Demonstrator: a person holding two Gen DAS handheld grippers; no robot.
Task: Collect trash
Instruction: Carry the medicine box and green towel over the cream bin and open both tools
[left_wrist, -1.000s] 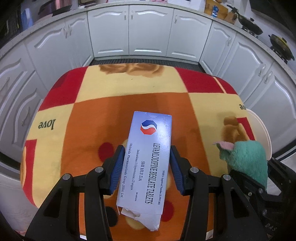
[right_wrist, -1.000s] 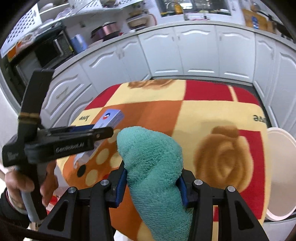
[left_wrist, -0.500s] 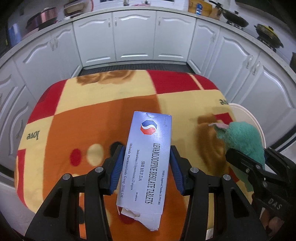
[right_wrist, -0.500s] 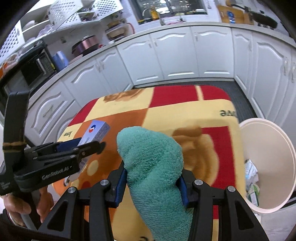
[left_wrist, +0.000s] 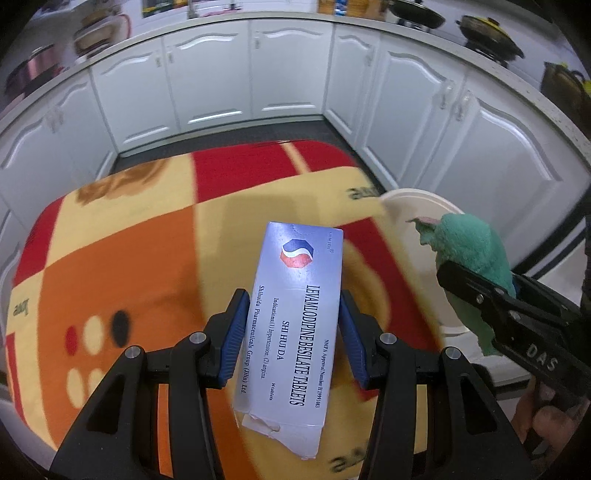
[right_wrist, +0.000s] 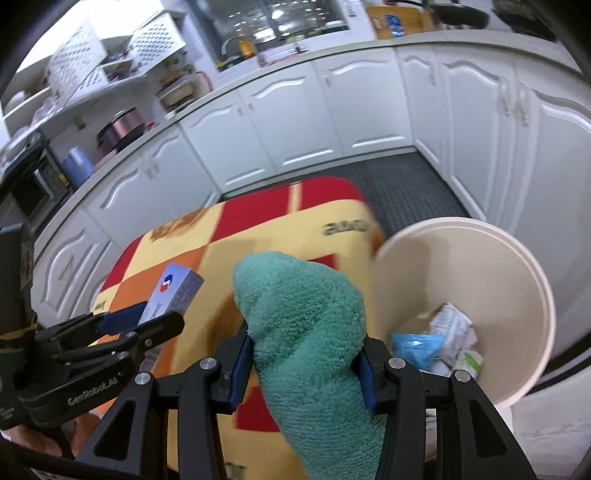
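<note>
My left gripper (left_wrist: 291, 332) is shut on a white tablet box (left_wrist: 295, 317) with blue print and a torn near end, held above the blanket-covered table (left_wrist: 122, 266). In the right wrist view the same box (right_wrist: 173, 291) sticks out of the left gripper (right_wrist: 147, 321) at the left. My right gripper (right_wrist: 303, 365) is shut on a fluffy green sock (right_wrist: 310, 347), which stands up between the blue pads. From the left wrist view the green sock (left_wrist: 469, 251) hangs over the cream bin (left_wrist: 417, 210). The cream bin (right_wrist: 517, 266) stands on the floor right of the table and holds crumpled wrappers (right_wrist: 443, 343).
White kitchen cabinets (left_wrist: 214, 85) curve around the room behind a dark floor mat (right_wrist: 402, 192). Pots and pans (left_wrist: 484, 33) sit on the counter at the far right. Shelves with cookware (right_wrist: 118, 125) and a microwave (right_wrist: 33, 181) stand at the left. A hand (left_wrist: 550, 424) grips the right tool.
Both grippers have swung to the right across the table with their loads. The cream bin has come into fuller view, and the sock now sits beside its opening.
</note>
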